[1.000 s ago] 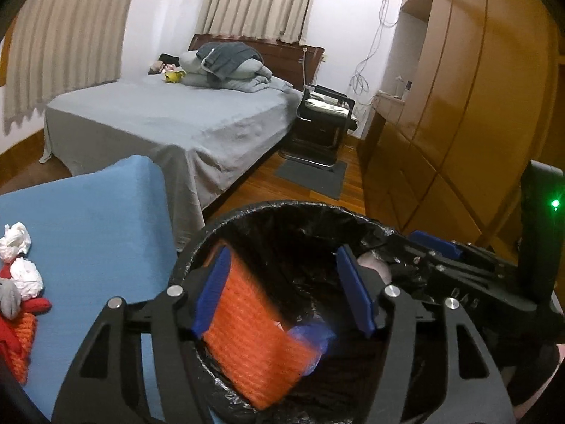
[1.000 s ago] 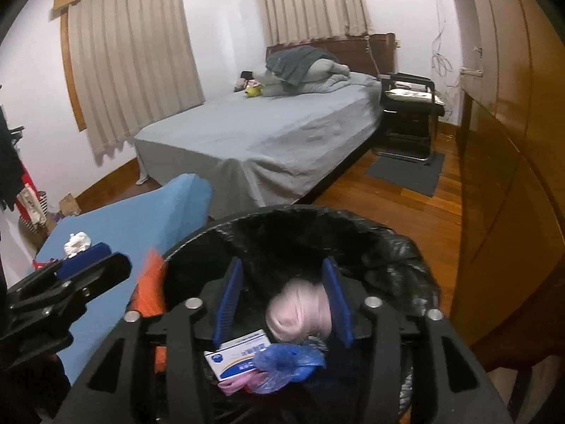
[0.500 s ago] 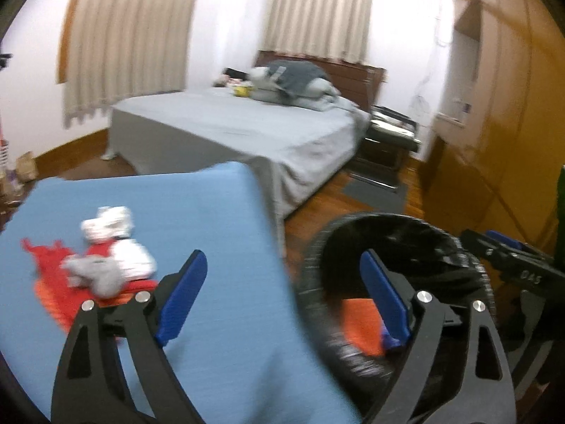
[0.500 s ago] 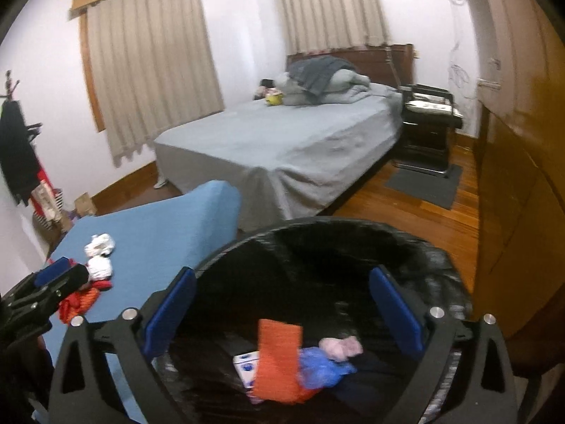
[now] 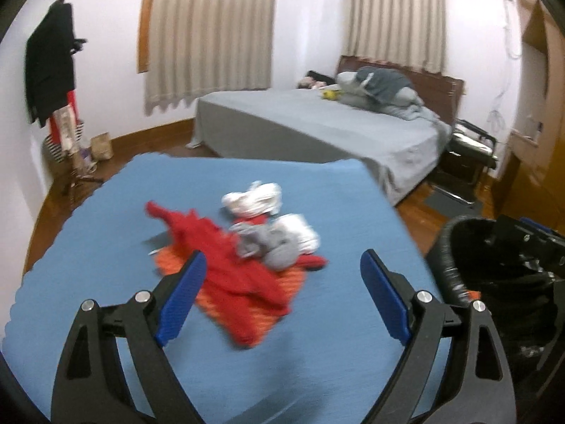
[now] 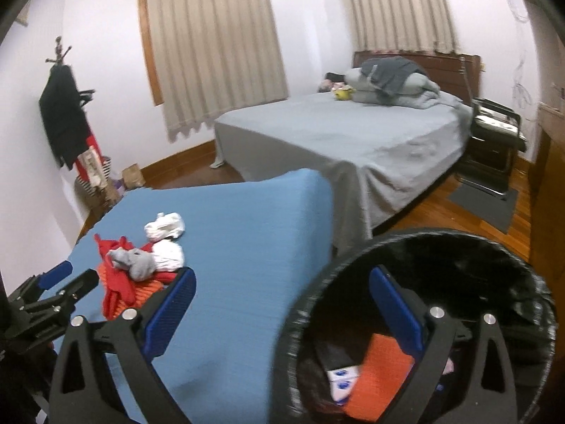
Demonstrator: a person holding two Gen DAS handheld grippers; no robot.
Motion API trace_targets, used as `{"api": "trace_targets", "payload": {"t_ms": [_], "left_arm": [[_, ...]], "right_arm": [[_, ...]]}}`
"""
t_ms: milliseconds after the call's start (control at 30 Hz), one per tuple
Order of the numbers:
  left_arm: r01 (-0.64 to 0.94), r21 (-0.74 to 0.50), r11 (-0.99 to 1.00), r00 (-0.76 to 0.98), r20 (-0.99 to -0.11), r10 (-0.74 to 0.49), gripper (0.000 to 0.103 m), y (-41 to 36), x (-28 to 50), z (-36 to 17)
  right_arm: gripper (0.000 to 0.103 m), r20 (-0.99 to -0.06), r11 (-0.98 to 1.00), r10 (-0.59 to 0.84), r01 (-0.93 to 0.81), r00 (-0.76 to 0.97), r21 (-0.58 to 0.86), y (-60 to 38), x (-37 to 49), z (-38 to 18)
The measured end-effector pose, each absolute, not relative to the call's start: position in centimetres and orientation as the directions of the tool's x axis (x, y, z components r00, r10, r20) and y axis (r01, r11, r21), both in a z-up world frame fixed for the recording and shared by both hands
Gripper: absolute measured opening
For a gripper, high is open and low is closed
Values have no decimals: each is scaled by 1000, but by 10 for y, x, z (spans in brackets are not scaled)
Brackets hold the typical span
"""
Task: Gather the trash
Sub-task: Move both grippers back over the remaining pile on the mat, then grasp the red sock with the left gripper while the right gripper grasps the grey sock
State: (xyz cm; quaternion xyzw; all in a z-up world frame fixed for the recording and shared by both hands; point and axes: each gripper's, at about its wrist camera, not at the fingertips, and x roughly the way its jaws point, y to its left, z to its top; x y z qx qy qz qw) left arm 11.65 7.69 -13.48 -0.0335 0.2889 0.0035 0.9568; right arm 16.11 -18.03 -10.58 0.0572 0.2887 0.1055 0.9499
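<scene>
My left tongs (image 5: 282, 296) gape wide and empty over the blue counter (image 5: 106, 247); the red cloth (image 5: 226, 268) lies at twelve o'clock, soft and light, best pinched at a bunched fold. My right tongs (image 6: 282, 304), equally open and empty, hang by the black-lined bin (image 6: 522, 275).

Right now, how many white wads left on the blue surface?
2. One white wad at the pile's far edge; the other white wad beside the grey wad. More may hide under the red cloth.
</scene>
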Motion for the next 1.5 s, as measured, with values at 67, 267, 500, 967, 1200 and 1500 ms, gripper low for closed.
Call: {"api": "trace_targets", "payload": {"t_ms": [67,267,500,967,1200,1500], "left_arm": [[-55,-61,997,826,-564,11,86,87,115,-141],[-108,-63,992,796,-604,49,86,110,116,-155],[-130,-79,988,738,-673,43,86,118,120,-183],[-166,-114,980,756,-652,52,70,121,141,-174],[-154,-158,975,756,-654,13,48,126,162,-177],[-83,-199,977,767,-639,-65,4,125,164,-179]], "right_arm": [[97,-539,968,248,-187,805,167,-169,165,-109],[97,-560,960,278,-226,781,162,-136,178,-123],[97,-581,953,300,-263,756,150,-114,181,-136],[97,-624,953,298,-267,722,146,-104,189,-158],[97,-632,952,298,-270,715,143,-102,193,-162],[97,-642,950,301,-281,705,137,-97,193,-164]]}}
